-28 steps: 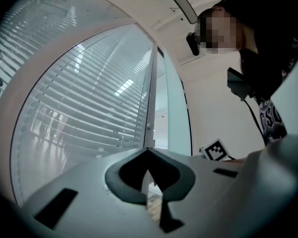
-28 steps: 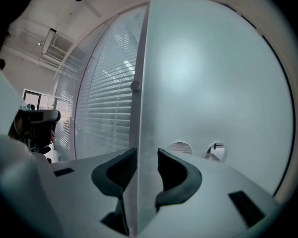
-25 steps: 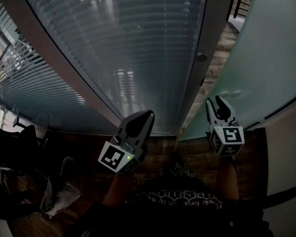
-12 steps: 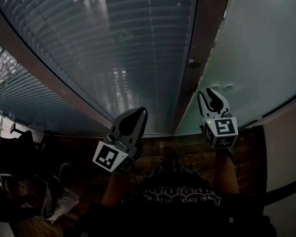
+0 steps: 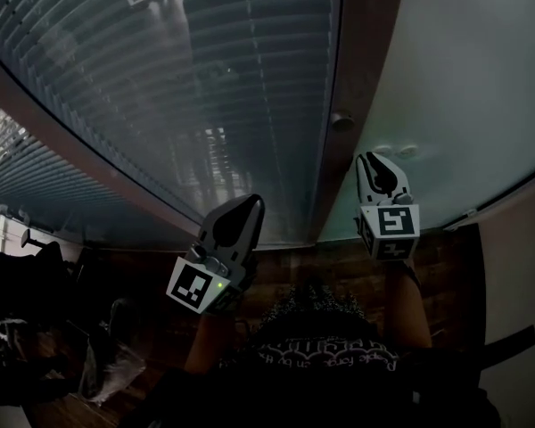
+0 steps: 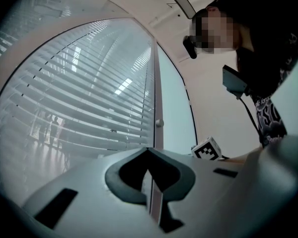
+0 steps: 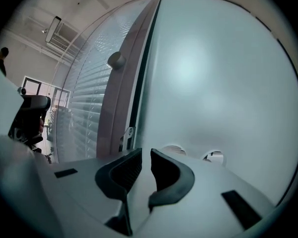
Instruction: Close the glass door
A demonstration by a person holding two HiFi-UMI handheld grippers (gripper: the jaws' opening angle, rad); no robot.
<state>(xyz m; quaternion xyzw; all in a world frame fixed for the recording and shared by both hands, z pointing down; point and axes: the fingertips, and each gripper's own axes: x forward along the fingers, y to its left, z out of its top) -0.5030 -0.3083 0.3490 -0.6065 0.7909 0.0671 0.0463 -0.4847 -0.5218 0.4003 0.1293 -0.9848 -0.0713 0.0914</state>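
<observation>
Door (image 5: 464, 78) frosted, edge beside brown frame (image 5: 357, 61). Right gripper (image 5: 373, 161) near it, jaws just closing, narrow gap, empty. Left gripper (image 5: 248, 205) jaws together.

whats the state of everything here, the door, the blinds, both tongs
frosted glass door: drawn up to the brown door frame; latched or not, cannot tell
horizontal slatted blinds: lowered behind the glass
left tongs: shut, empty
right tongs: slightly apart, have just been closing, nothing between them
</observation>
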